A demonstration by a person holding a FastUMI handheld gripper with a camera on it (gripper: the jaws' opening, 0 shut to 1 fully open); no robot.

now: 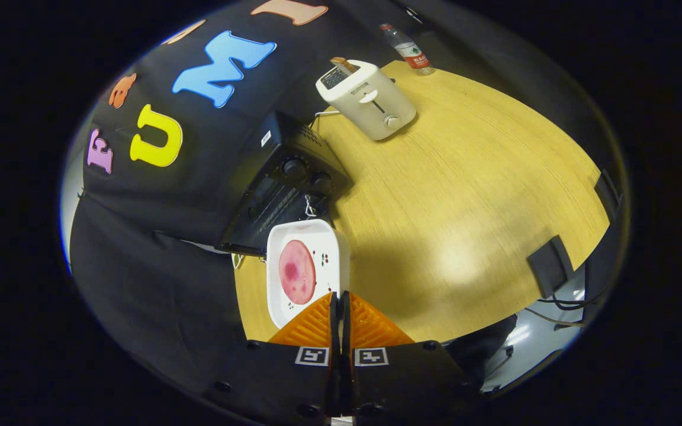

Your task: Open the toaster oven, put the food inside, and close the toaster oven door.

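Carrying the food looks like the step in hand. Largest is the round pale wooden table [483, 177], with wide bare room beside and beyond the fingers. At its near edge by the cloth wall sits the black toaster oven [285, 189]; whether its door is open cannot be told. Farther off stand a cream pop-up toaster [370, 100] and a clear plastic water bottle [409, 50]. Just ahead of the oven, the white square plate [332, 248] bears a pink round slice of food [297, 272]. The gripper [340, 305] is clenched on the plate's near rim, both fingers pressed together there. The next move likely calls for a level approach to the oven.
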